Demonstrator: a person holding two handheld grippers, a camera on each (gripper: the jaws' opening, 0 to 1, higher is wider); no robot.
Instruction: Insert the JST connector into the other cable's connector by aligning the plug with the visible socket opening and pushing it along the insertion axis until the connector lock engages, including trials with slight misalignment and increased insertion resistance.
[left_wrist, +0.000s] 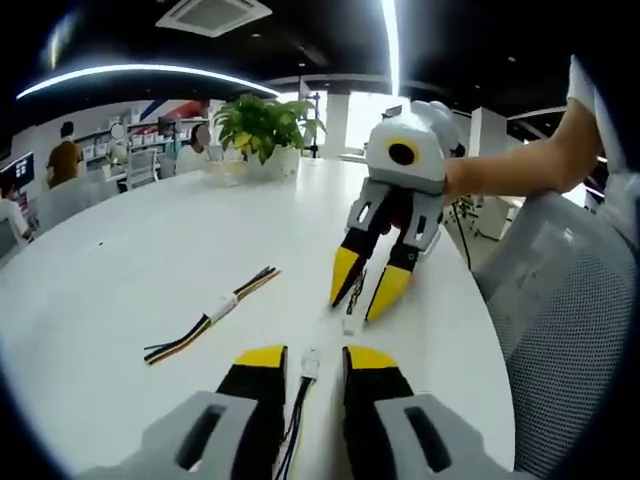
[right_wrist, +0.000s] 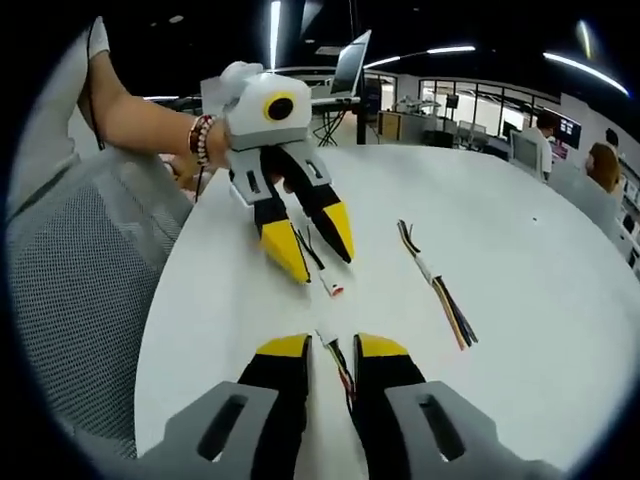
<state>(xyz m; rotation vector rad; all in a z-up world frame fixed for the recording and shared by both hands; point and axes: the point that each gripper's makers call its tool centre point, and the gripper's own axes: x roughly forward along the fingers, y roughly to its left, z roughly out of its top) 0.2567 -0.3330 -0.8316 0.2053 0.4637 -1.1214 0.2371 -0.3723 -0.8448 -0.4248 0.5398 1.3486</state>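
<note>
On the round white table (left_wrist: 150, 250), a thin multi-wire cable with a white JST connector (left_wrist: 310, 365) lies between the jaws of my left gripper (left_wrist: 317, 357), which stand apart and open. Facing it, my right gripper (left_wrist: 362, 296) is also open, and a second small connector (left_wrist: 348, 323) lies just below its yellow tips. In the right gripper view, that gripper (right_wrist: 332, 347) straddles its own connector (right_wrist: 327, 338). The left gripper (right_wrist: 325, 268) hangs open opposite, over a white connector on red wires (right_wrist: 333, 289). The two connectors lie a short way apart, not joined.
A spare cable (left_wrist: 212, 315) (right_wrist: 437, 283) lies loose on the table to one side. A potted plant (left_wrist: 262, 125) stands at the table's far side. A grey mesh chair (left_wrist: 570, 330) (right_wrist: 80, 290) sits at the table edge, next to the person's arm. People sit at desks behind.
</note>
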